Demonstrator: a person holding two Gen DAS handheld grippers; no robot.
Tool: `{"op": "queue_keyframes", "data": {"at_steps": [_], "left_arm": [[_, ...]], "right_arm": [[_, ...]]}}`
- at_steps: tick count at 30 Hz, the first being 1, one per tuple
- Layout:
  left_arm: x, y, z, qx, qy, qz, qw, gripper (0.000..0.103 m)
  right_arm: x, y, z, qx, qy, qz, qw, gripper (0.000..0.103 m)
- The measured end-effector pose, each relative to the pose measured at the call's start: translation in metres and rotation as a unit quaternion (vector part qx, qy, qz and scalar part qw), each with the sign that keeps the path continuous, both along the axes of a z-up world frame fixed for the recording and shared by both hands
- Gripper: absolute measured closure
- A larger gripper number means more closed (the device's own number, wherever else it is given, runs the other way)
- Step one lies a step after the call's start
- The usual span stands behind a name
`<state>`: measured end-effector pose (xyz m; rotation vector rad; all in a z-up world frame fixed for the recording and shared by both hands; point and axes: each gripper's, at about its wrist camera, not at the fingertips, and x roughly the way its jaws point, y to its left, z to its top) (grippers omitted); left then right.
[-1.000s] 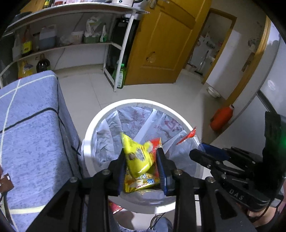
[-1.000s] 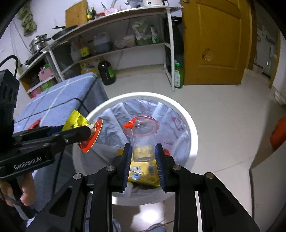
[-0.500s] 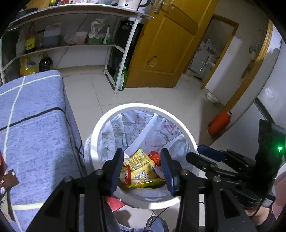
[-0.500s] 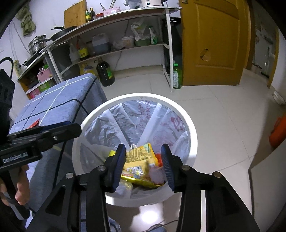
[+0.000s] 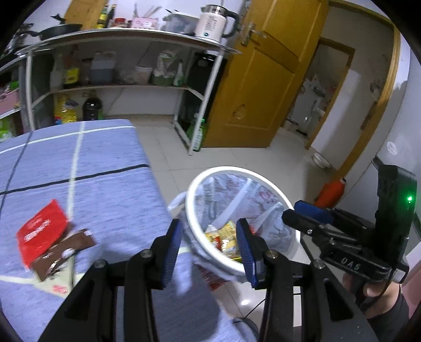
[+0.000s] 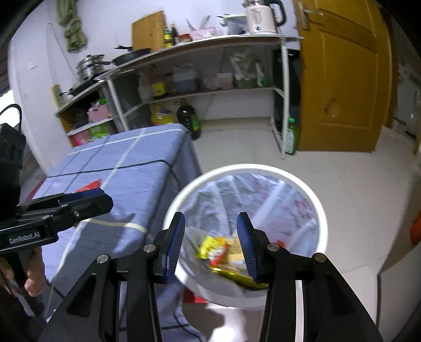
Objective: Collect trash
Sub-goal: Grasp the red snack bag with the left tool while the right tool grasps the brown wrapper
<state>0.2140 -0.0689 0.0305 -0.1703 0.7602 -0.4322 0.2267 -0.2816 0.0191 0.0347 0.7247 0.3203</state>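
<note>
A pale tiled floor runs to a yellow wooden door and white walls. A metal shelf rack holds bottles and jugs, with a kettle and a pan on top. Beside it, a blue checked cloth covers what seems a table.

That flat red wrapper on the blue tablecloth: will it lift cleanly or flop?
The flat red foil wrapper looks thin and light, so it will probably flop. Lying flush on the blue checked tablecloth, it may slide; pinch an edge.

Blurred wrappers in the bin, print unreadable
</note>
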Motion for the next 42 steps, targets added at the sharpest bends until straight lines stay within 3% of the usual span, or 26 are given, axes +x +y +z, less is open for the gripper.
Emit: {"op": "queue_keyframes", "data": {"at_steps": [11, 22, 32, 42], "left_arm": [[-0.017, 0.092, -0.001, 0.021, -0.01, 0.08, 0.9965, 0.059], [-0.034, 0.175, -0.015, 0.01, 0.002, 0.147, 0.989, 0.059], [-0.046, 0.22, -0.031, -0.006, 0.02, 0.182, 0.983, 0.059], [-0.051, 0.237, -0.042, -0.014, 0.037, 0.189, 0.9812, 0.058]], "right_arm": [[-0.001, 0.092, 0.008, -0.022, -0.022, 0.13, 0.991, 0.061], [0.014, 0.178, -0.021, -0.066, -0.001, 0.222, 0.973, 0.061], [0.03, 0.24, -0.052, -0.137, 0.005, 0.296, 0.945, 0.061], [0.037, 0.263, -0.056, -0.176, -0.015, 0.338, 0.924, 0.061]]}}
